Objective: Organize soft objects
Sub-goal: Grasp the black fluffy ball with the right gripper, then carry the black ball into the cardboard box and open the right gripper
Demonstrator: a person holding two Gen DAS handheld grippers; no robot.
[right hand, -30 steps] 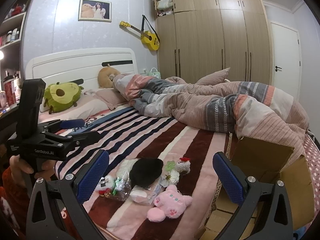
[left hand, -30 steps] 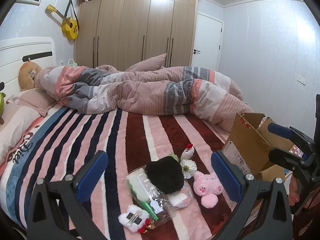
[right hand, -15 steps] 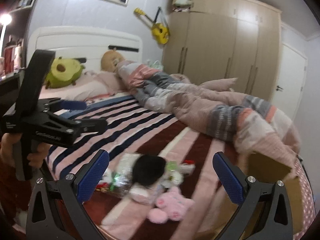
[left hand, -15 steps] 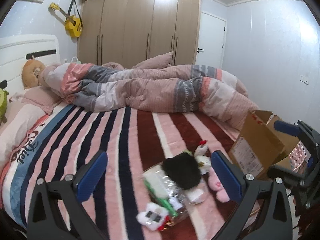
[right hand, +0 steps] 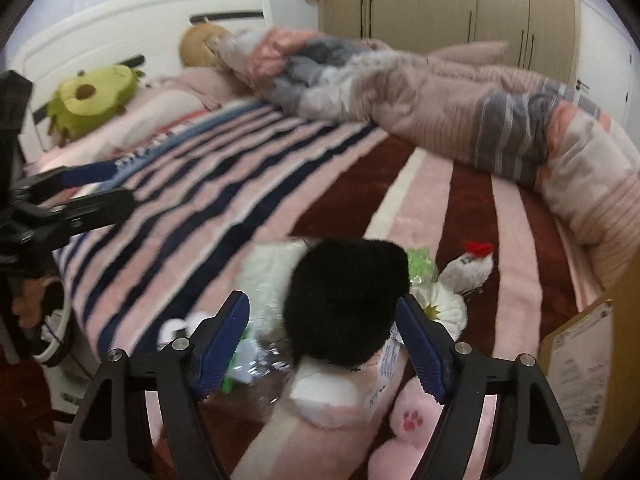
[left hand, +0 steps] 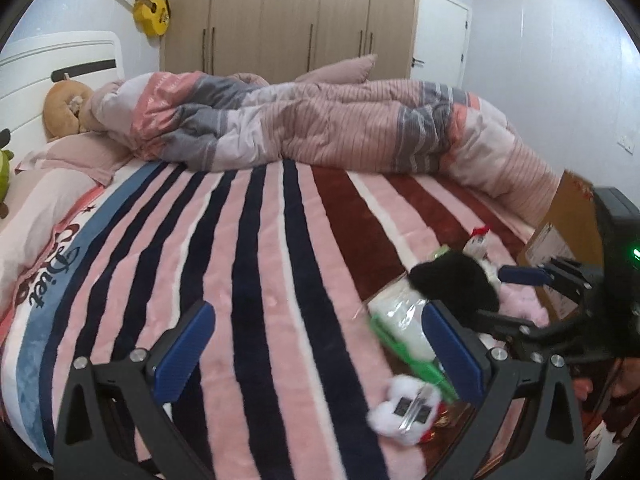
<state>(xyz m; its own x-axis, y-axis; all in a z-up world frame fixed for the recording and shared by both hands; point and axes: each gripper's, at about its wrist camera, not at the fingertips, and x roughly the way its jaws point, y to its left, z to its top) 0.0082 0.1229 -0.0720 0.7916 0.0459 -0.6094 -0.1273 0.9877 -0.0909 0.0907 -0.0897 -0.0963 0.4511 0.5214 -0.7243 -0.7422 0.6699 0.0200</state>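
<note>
Round black fuzzy plush [right hand: 346,298] on the striped bed [right hand: 224,184], between the spread right claw [right hand: 324,344]; left claw [left hand: 316,354] spread too.

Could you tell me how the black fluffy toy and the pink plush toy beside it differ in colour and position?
The black fluffy toy is dark, and lies on top of the pile; the pink plush toy is pale with a paw print, lying lower on the blanket. The black toy sits between the right gripper's open fingers; the pink one lies nearer the right-hand finger. Both look soft.
</note>
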